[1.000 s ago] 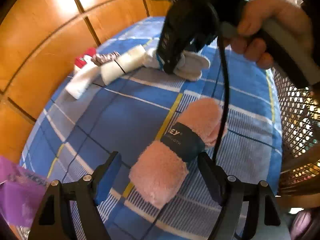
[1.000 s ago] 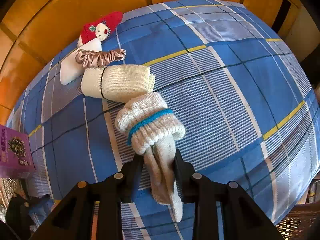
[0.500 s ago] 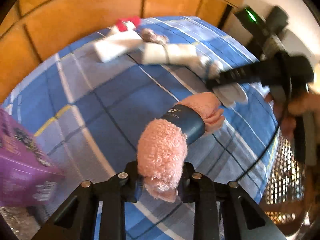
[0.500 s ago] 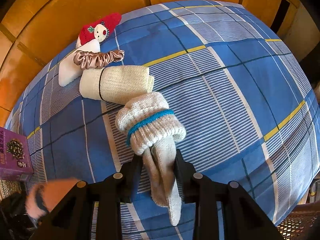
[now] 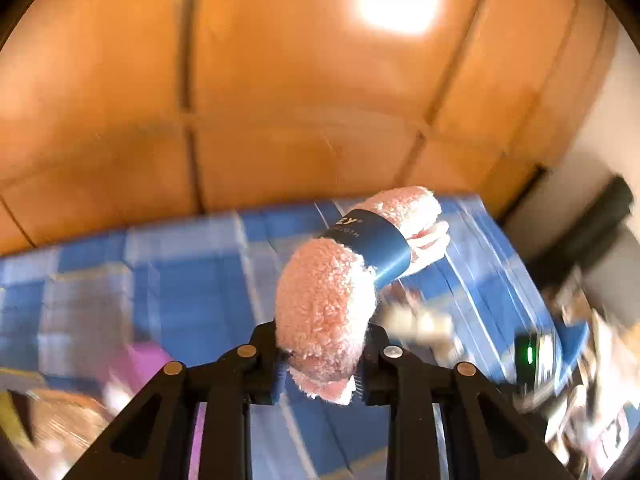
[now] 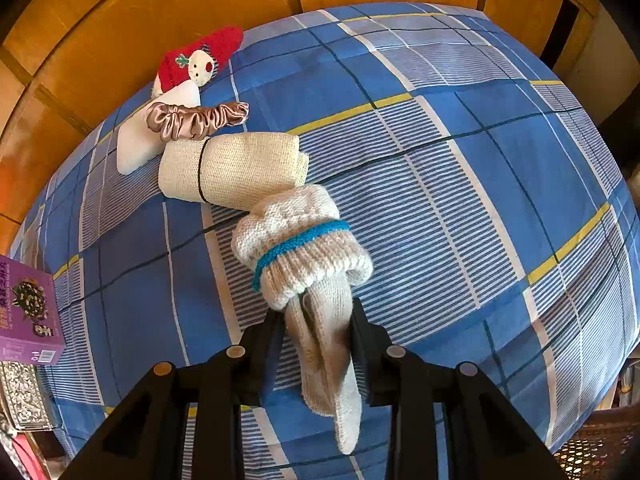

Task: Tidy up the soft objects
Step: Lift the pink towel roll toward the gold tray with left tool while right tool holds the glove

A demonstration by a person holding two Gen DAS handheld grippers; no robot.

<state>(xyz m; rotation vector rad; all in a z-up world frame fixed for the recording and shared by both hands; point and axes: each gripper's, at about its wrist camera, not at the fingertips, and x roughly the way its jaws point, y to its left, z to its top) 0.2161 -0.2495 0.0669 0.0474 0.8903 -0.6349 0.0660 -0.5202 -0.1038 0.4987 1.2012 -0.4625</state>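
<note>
The left gripper point(image 5: 320, 364) is clamped on the near end of a pink fluffy roll point(image 5: 332, 292) wrapped in a dark blue paper band point(image 5: 370, 246), holding it in the air above a blue checked bedspread point(image 5: 192, 280), with orange wooden panels point(image 5: 280, 80) filling the background; much of that view is blurred. The right gripper point(image 6: 318, 350) pinches the narrow tail of a cream knitted sock bundle point(image 6: 302, 248) with a turquoise stripe, the bundle's thick end lying on the bedspread point(image 6: 460, 152). Its far end touches a beige rolled cloth point(image 6: 236, 168) bound by a thin black band. Just beyond the roll lies a brown satin scrunchie point(image 6: 196, 118), resting on a white sock point(image 6: 140, 140), and behind that a red sock with a doll face point(image 6: 198, 62) near the wooden headboard point(image 6: 160, 4). A purple box point(image 6: 28, 312) sits at the left edge of the bed.
</note>
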